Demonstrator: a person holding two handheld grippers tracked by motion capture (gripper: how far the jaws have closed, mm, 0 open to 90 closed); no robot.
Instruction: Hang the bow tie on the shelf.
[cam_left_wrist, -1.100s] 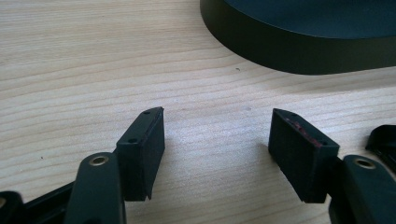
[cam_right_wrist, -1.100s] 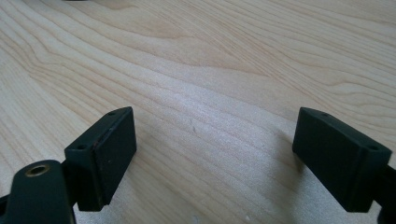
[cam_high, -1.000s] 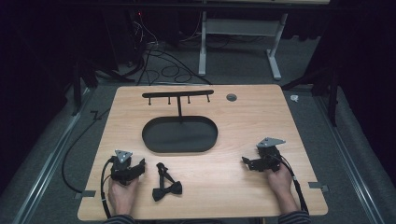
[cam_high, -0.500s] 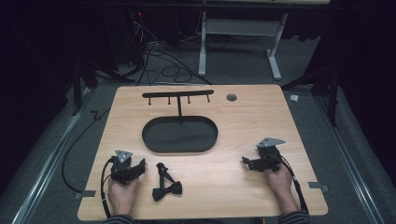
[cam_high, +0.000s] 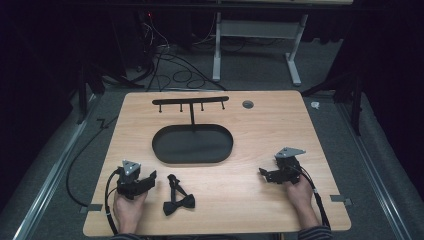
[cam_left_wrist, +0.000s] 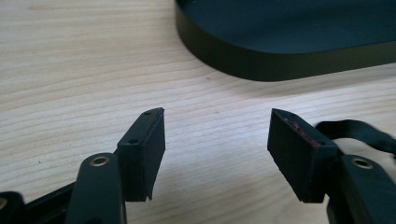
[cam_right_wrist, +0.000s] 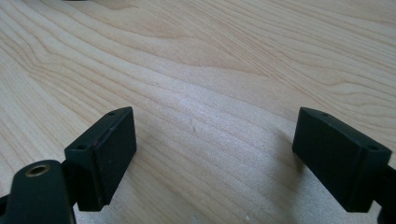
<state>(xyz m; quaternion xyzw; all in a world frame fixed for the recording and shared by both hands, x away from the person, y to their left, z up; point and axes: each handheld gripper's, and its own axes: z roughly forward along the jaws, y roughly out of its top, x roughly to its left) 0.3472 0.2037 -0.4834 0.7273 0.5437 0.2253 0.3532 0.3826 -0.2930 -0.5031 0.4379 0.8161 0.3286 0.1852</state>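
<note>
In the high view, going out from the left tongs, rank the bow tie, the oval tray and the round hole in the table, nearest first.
From the left tongs:
1. Bow tie, just beside them at the near edge.
2. Oval tray, mid-table.
3. Round hole, far edge, toward the right.

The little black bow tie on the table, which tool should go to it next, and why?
Probably the left tool should slide toward the black fabric bow tie. Its jaws are open and empty, and the bow tie lies just beside it on the light wooden table, far from the right tool.
</note>
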